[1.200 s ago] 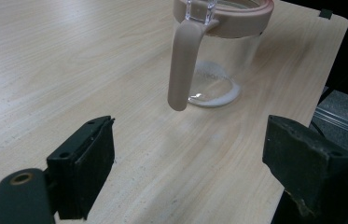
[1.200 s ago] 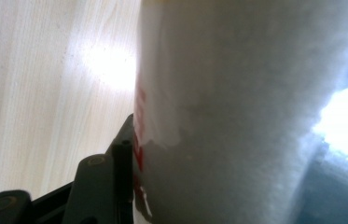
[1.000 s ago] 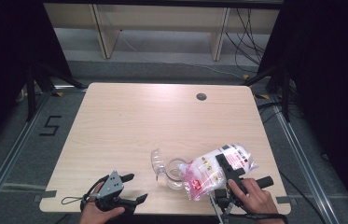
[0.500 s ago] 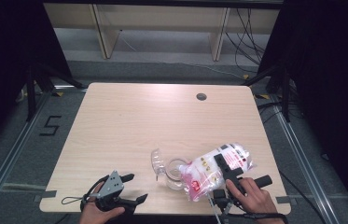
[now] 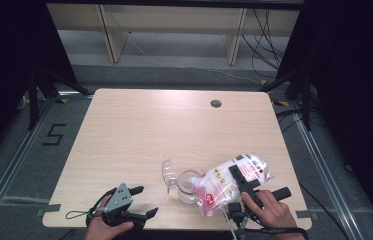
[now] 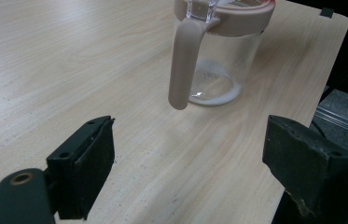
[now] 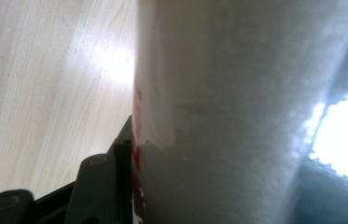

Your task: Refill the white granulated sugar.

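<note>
A clear jar (image 5: pixel 188 186) with a pink rim and pink handle (image 6: pixel 183 60) stands near the table's front edge, its lid flap (image 5: pixel 167 173) tipped open to the left. A thin layer of white powder (image 6: pixel 211 88) lies on its bottom. My right gripper (image 5: pixel 236 172) is shut on a white bag with red print (image 5: pixel 226 184), held tilted with its lower end over the jar's mouth. In the right gripper view the bag (image 7: pixel 237 112) presses against one black finger (image 7: pixel 99 186); the other is hidden. My left gripper (image 5: pixel 145 201) stands open on the table, left of the jar, with nothing between its fingers.
The wooden table (image 5: pixel 144 130) has a round cable hole (image 5: pixel 216 103) at the back right. Its right edge (image 6: pixel 335 51) runs close past the jar. Metal floor rails and a shelf frame stand beyond the table.
The bag and right gripper have barely shifted over the jar. The left gripper has stayed put.
</note>
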A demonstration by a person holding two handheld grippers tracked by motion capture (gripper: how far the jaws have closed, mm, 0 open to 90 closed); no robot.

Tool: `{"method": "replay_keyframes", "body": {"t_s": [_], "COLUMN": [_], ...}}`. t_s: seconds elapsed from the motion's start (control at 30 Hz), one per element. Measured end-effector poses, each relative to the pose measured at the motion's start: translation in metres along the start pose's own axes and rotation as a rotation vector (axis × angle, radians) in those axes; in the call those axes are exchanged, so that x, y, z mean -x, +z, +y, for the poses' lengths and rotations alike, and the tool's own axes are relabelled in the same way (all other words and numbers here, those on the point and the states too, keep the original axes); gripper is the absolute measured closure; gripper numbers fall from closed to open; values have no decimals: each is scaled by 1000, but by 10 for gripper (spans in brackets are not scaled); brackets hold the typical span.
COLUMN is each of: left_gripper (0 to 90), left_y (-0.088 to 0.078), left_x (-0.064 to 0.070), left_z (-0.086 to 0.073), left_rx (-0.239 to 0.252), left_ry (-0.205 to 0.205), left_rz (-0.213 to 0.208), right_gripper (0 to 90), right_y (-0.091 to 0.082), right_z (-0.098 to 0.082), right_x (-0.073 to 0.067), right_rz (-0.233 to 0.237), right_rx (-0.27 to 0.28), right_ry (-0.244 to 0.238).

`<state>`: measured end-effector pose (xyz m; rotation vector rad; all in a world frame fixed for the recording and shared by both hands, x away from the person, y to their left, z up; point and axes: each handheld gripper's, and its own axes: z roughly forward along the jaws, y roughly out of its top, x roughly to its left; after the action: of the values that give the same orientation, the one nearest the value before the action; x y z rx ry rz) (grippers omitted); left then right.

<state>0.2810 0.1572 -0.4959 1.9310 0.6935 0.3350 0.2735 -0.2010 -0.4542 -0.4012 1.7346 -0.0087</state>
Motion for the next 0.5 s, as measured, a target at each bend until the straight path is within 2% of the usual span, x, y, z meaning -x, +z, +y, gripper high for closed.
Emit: {"method": "replay_keyframes", "body": {"t_s": [0.03,0.07,0.1,0.17,0.2,0.23,0.33,0.4,0.47,0.5], "left_gripper": [163,164,163,163,164,163,163,163,164,164], "left_y": [0,0,0,0,0,0,1,1,0,0], "left_x": [0,1,0,0,0,0,1,0,0,0], "left_z": [0,0,0,0,0,0,0,0,0,0], "left_rx": [-1,6,-2,-2,1,-1,12,10,-1,-2], "left_ry": [1,-7,2,1,-2,1,-8,-8,1,2], "left_rz": [0,-1,0,0,0,0,-2,-2,0,0], "right_gripper": [491,491,492,492,492,492,493,493,494,494], "right_y": [1,1,0,0,-1,0,-1,-2,-2,-2], "right_z": [0,0,0,0,0,1,1,0,0,0], "right_x": [2,2,0,1,-2,2,3,2,3,2], "right_rz": [-5,3,4,0,3,-8,-15,-12,-15,-10], "right_rx": [14,17,5,10,-5,12,13,5,7,4], "right_ry": [-30,-29,8,-6,34,-25,-25,-12,-30,-16]}}
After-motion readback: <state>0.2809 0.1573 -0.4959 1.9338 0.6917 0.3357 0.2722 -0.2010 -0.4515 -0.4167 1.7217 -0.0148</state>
